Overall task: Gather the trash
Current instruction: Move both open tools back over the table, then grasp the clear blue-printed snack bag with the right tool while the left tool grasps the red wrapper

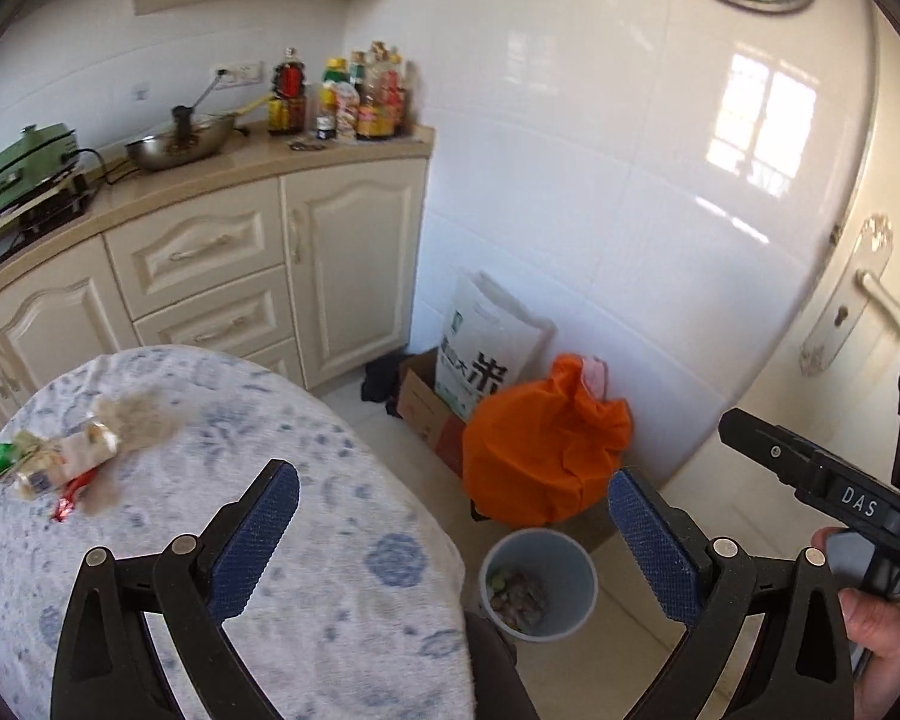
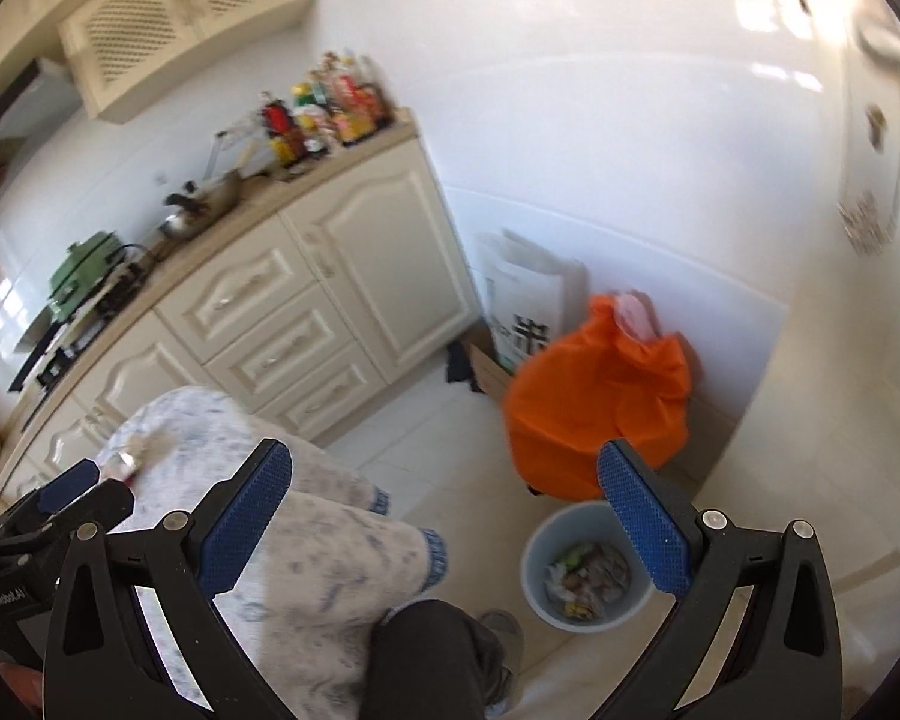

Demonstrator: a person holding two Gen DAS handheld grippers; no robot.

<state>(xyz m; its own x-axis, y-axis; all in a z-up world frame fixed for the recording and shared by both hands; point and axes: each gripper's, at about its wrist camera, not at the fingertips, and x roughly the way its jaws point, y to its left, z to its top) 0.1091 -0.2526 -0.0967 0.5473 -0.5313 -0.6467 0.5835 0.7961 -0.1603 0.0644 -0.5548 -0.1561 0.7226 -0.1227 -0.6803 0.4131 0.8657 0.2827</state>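
Observation:
A pile of wrappers and crumpled paper (image 1: pixel 60 459) lies on the left part of the round table (image 1: pixel 306 540) with a blue-patterned cloth. A pale blue waste bin (image 1: pixel 537 585) holding scraps stands on the floor to the table's right; it also shows in the right wrist view (image 2: pixel 585 567). My left gripper (image 1: pixel 453 531) is open and empty above the table's right edge. My right gripper (image 2: pixel 444 507) is open and empty, held above the floor near the bin. The trash pile shows small in the right wrist view (image 2: pixel 135 453).
An orange bag (image 1: pixel 546 450) sits behind the bin beside a cardboard box (image 1: pixel 429 405) and a white rice sack (image 1: pixel 486 348). Cream cabinets (image 1: pixel 210 276) with a counter carrying bottles (image 1: pixel 354 96) and a wok (image 1: pixel 180 144) run behind. A door (image 1: pixel 870 300) is at right. A person's leg (image 2: pixel 432 654) is below.

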